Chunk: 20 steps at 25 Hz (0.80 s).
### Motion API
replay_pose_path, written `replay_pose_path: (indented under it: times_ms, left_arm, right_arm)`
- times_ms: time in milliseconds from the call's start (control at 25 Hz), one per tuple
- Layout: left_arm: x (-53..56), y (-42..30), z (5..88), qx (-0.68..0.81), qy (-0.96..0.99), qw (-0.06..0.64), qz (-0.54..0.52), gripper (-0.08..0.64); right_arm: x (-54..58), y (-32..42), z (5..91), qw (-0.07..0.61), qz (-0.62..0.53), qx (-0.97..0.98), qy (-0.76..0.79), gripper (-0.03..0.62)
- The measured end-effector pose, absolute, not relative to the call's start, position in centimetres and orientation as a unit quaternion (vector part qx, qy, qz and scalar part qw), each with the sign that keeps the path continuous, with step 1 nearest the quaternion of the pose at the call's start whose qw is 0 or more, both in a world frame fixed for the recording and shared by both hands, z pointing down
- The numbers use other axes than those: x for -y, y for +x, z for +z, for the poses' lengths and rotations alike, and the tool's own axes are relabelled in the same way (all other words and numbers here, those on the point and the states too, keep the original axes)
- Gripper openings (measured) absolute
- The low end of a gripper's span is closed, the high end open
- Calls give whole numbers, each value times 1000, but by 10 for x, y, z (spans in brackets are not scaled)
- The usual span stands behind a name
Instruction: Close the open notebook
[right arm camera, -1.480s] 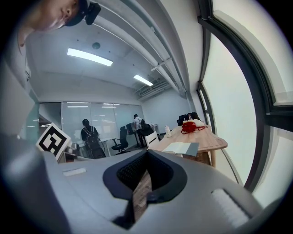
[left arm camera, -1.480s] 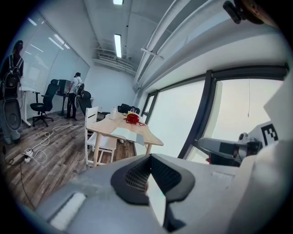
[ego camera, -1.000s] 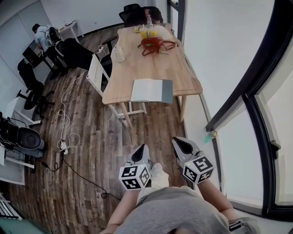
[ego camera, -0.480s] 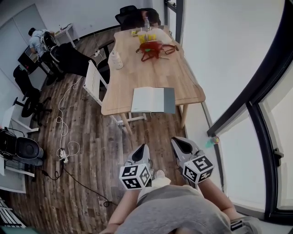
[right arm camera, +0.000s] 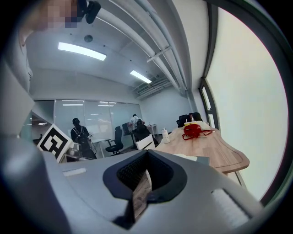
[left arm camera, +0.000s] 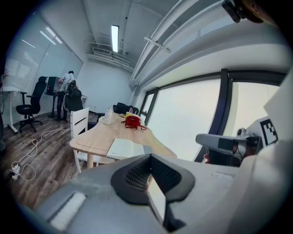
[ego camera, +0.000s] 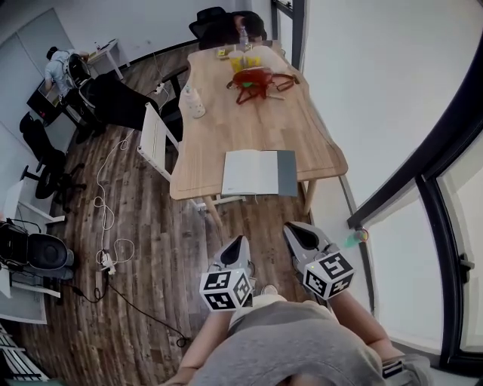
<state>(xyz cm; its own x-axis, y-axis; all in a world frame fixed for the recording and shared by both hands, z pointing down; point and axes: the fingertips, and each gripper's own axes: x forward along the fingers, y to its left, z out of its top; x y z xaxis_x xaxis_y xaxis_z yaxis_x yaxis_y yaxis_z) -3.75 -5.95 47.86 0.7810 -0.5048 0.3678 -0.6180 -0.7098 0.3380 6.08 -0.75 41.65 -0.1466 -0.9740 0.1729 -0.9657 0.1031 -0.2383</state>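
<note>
Nearer the notebook (ego camera: 260, 173), left claw (ego camera: 236, 242) and right claw (ego camera: 291, 229) closed, empty.

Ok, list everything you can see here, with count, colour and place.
Table: one, light wood, centre.
Notebook: one, white pages, grey cover, open at the table's near end.
Red bundle: one, red, table's far half.
Bottle: one, pale, table's left edge.
White chair: one, white, left of the table.
Black chair: one, black, table's far end.
Cable: one, white, floor at left.
Person: one, far left.
Left tool: one, grey, shut, empty.
Right tool: one, grey, shut, empty.
</note>
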Motion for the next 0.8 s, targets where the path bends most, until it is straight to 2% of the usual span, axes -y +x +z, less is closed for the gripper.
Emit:
replay_pose_path:
  times_ms: [800]
  left_arm:
    - [123, -40, 498, 330, 903, 239, 136, 5]
  right_arm:
    - [69, 108, 457, -17, -175, -707, -685, 0]
